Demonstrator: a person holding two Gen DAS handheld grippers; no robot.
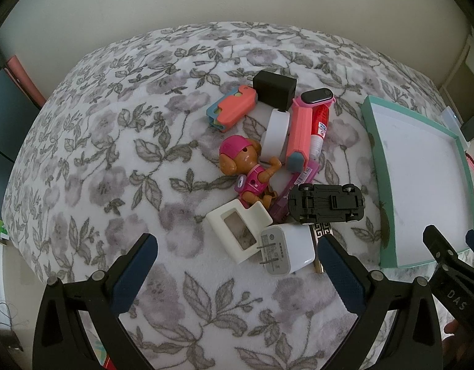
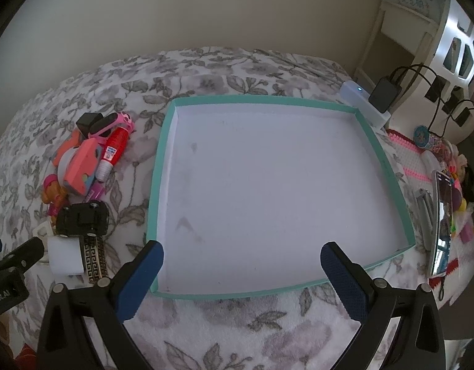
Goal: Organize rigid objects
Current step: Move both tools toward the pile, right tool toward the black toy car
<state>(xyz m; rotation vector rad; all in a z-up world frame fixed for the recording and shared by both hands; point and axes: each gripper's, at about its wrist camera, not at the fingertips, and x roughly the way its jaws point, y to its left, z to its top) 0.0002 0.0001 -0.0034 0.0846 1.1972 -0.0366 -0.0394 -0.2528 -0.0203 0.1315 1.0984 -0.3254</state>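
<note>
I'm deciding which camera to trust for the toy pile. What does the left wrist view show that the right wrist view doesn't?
Only the left wrist view shows the whole pile clearly: the white charger's prongs and the puppy figure's face. Only the right wrist view shows the whole teal tray, with nothing in it, and a phone beyond it. Both show the black toy car and red tube.

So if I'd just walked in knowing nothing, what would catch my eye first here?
Probably the jumble of small things heaped on the flowered blanket: a pink-capped toy puppy, a black toy car lying wheels-up, and a white charger plug nearest the open left gripper. Beside the heap sits a shallow teal-rimmed tray with nothing in it, right ahead of the open right gripper.
</note>
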